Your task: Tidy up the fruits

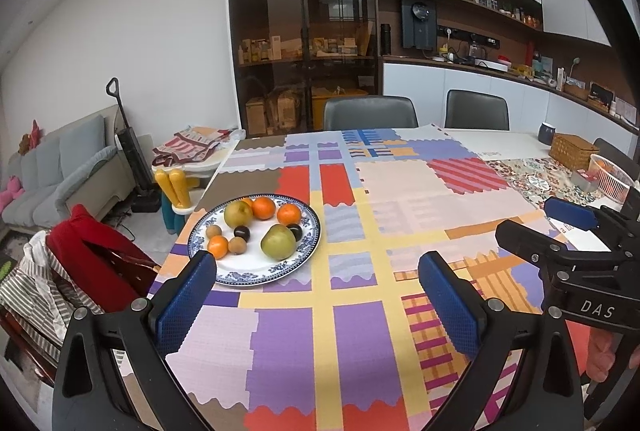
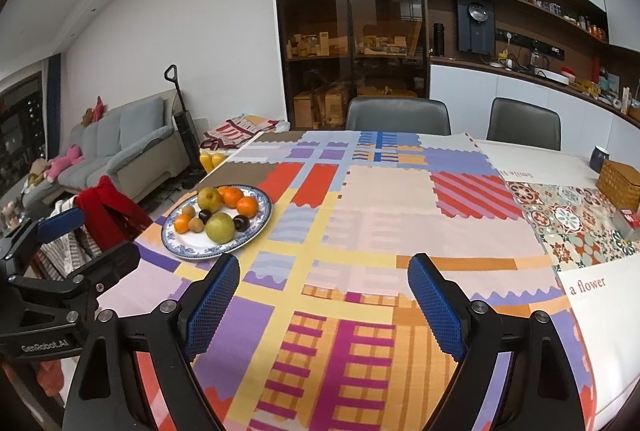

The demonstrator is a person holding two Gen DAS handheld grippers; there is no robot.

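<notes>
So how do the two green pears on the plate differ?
The near pear looks larger and greener than the far pear, which is yellower. The near pear sits beside a dark plum; the far pear touches a tangerine. Both rest on the blue-rimmed plate.

- Orange (image 1: 247, 202) on plate (image 1: 280, 267), 12 o'clock side: mostly hidden behind pear (image 1: 238, 213).
- Pink basket (image 1: 610, 177), left cam: contents too blurry.
</notes>
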